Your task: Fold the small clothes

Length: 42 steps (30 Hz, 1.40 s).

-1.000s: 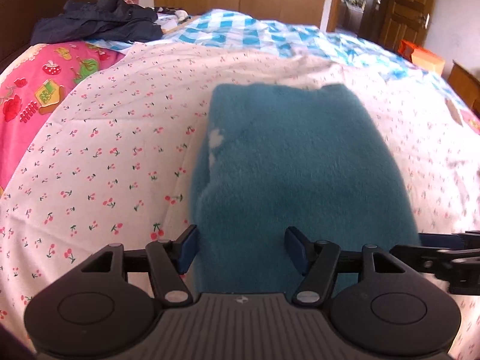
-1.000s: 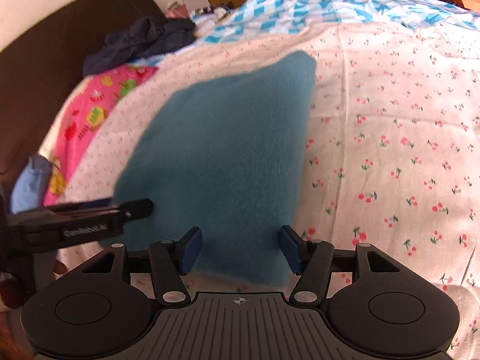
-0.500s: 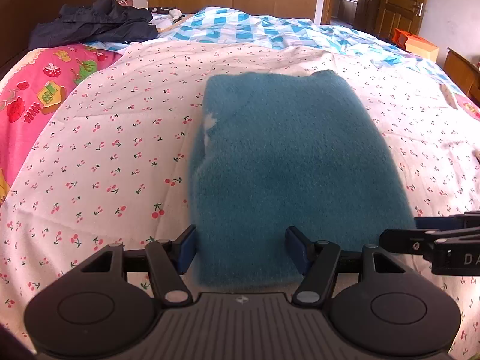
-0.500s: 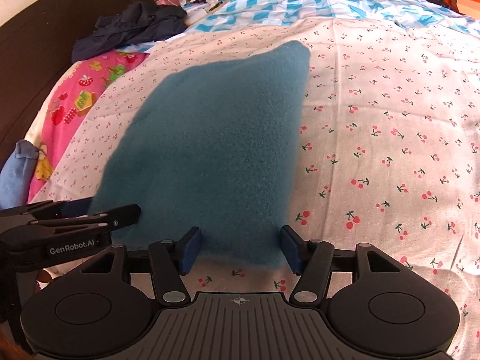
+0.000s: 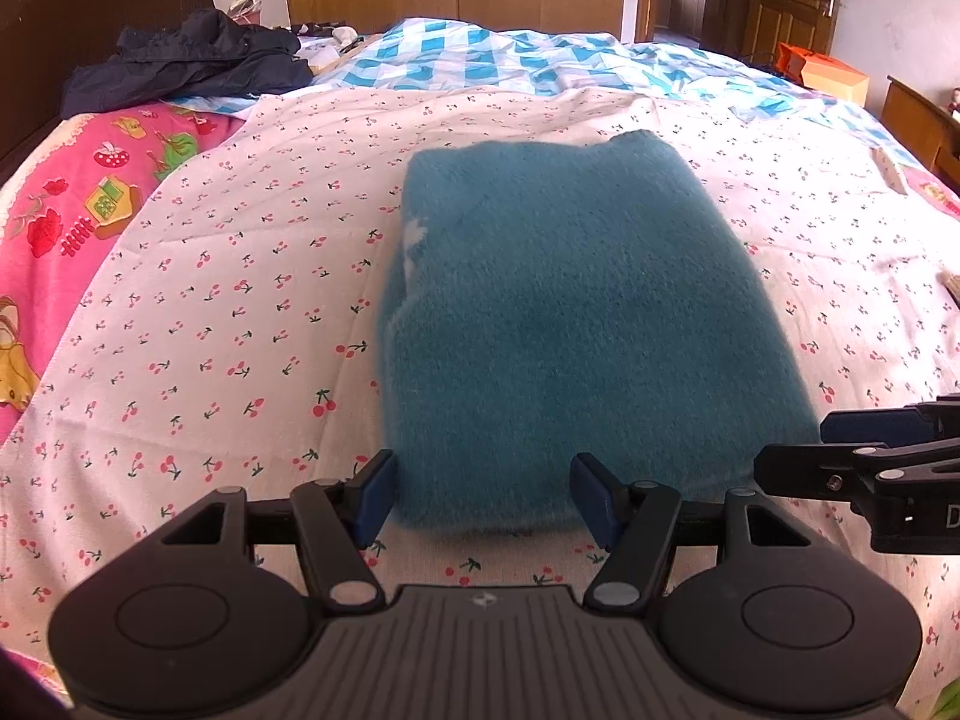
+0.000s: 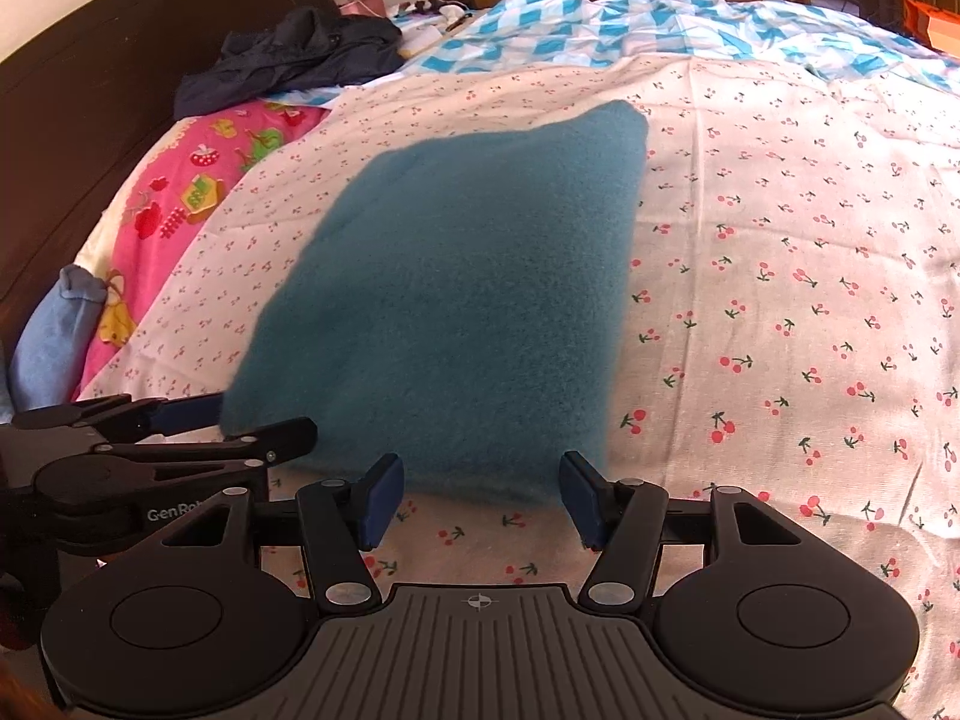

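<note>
A teal fuzzy garment (image 5: 558, 324) lies folded into a rectangle on the cherry-print sheet (image 5: 228, 312); it also shows in the right wrist view (image 6: 468, 300). My left gripper (image 5: 483, 495) is open and empty, its blue pads just at the garment's near edge. My right gripper (image 6: 480, 495) is open and empty at the near edge too. Each gripper shows in the other's view: the right one (image 5: 864, 450) beside the garment's right corner, the left one (image 6: 174, 438) at its left corner.
A dark jacket (image 5: 186, 60) lies at the headboard. A pink cartoon blanket (image 5: 66, 222) lies on the left, a blue checked quilt (image 5: 540, 60) behind. A light blue cloth (image 6: 54, 336) hangs at the bed's left edge. An orange box (image 5: 828, 75) stands by the door.
Both grippers have pulled back toward me and risen slightly; the garment's near edge, earlier between the fingers, now lies flat just ahead of them.
</note>
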Each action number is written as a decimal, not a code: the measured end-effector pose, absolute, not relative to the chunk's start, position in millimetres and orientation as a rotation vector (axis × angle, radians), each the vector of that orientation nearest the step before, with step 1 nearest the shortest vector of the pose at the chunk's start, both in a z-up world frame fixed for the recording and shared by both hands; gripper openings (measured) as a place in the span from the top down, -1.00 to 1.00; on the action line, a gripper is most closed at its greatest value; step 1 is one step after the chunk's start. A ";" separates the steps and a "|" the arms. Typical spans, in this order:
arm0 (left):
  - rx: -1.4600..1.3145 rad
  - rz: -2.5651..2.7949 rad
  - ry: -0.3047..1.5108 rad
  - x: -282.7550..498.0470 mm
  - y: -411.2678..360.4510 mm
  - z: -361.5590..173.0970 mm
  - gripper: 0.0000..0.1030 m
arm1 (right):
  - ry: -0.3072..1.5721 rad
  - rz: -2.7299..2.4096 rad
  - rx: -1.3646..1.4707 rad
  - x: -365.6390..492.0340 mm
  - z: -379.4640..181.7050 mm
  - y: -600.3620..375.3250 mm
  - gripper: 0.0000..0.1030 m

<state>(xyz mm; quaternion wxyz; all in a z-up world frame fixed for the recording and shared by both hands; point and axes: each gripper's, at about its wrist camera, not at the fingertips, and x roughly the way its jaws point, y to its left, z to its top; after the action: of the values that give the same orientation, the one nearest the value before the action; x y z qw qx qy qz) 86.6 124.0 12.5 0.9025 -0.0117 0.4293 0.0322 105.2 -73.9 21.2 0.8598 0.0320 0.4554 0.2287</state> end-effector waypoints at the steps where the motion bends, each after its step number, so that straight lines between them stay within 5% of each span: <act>1: -0.020 0.069 0.886 84.8 123.1 13.2 -0.31 | 0.954 0.480 0.064 104.1 21.7 -72.6 -0.13; 21: 0.011 0.044 0.899 58.4 105.8 17.5 -0.32 | 0.951 0.486 0.064 86.2 20.7 -75.7 -0.15; 42: -0.015 0.067 0.967 50.5 95.4 8.0 -0.63 | 0.949 0.414 0.002 63.6 4.0 -85.1 -0.24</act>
<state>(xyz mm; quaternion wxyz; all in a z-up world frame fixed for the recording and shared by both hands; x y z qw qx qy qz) 50.5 95.4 8.0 0.8847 -0.0072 0.4649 0.0324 63.6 -85.1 4.0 0.8690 0.0008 0.4537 0.1977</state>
